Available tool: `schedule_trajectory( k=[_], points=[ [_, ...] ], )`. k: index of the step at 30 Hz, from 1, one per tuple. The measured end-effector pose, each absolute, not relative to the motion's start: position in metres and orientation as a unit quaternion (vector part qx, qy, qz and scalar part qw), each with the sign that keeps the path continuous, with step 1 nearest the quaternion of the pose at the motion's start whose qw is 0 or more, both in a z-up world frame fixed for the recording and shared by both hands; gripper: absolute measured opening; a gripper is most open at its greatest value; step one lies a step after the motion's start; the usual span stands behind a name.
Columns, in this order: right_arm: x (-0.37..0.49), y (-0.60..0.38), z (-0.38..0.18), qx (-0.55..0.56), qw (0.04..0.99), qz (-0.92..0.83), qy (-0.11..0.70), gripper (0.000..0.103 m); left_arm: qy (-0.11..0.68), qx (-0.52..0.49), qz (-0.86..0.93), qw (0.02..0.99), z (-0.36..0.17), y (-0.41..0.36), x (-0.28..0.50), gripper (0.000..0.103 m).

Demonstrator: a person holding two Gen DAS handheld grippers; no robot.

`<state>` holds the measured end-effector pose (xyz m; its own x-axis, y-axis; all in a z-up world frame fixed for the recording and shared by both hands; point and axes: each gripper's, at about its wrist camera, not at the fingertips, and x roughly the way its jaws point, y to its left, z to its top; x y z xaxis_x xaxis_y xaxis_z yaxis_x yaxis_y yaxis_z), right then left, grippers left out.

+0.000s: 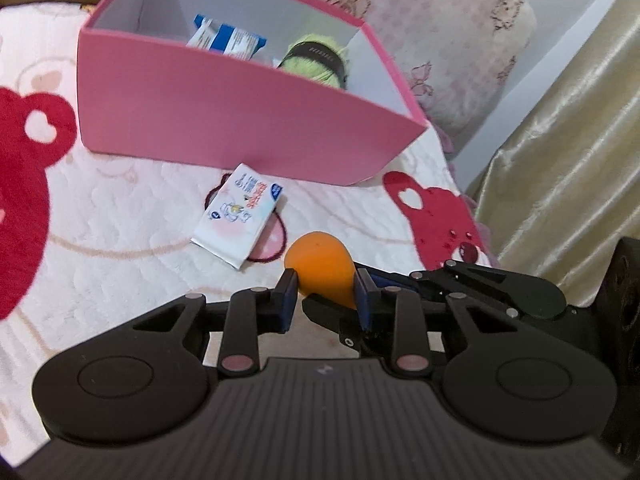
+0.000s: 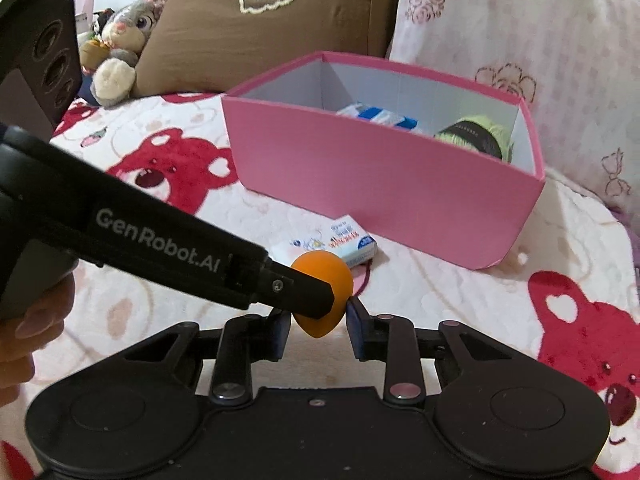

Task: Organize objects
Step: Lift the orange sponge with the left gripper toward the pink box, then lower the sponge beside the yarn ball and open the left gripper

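Observation:
An orange egg-shaped sponge (image 1: 320,268) is lifted just above the bear-print blanket (image 1: 100,240). My left gripper (image 1: 326,292) is shut on it, a pad pressing each side. In the right wrist view the sponge (image 2: 326,276) hangs with its narrow end between the fingers of my right gripper (image 2: 318,332). That gripper is open, with a gap beside its left finger. The left gripper's finger crosses in front there. A white tissue pack (image 1: 240,220) lies just beyond the sponge. Behind it stands the open pink box (image 1: 240,120), holding blue-and-white packs (image 1: 228,40) and a green roll (image 1: 320,60).
A floral pillow (image 1: 440,40) rests behind the box and a gold curtain (image 1: 560,140) hangs at the right. In the right wrist view a brown cushion (image 2: 260,20) and a plush rabbit (image 2: 124,28) sit at the back left. A person's hand (image 2: 24,340) holds the left gripper.

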<state>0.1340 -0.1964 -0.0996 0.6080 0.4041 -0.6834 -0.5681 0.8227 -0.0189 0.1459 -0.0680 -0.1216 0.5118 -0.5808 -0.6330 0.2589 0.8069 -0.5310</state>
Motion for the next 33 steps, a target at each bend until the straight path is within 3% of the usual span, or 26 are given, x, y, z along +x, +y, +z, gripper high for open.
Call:
schedule_trajectory(
  k=[16, 25, 33],
  points=[
    [0.131, -0.185, -0.001, -0.111, 0.896, 0.285, 0.321, 0.035, 0.402, -0.150, -0.262, 0.864, -0.013, -0.053, 0.140, 0.028],
    [0.190, -0.185, 0.050, -0.074, 0.898, 0.291, 0.323, 0.035, 0.391, -0.141, -0.241, 0.877, 0.043, -0.057, 0.190, 0.028],
    [0.273, -0.179, 0.052, -0.041, 0.893, 0.274, 0.355, 0.034, 0.386, -0.163, -0.215, 0.882, 0.042, -0.061, 0.268, 0.028]
  ],
)
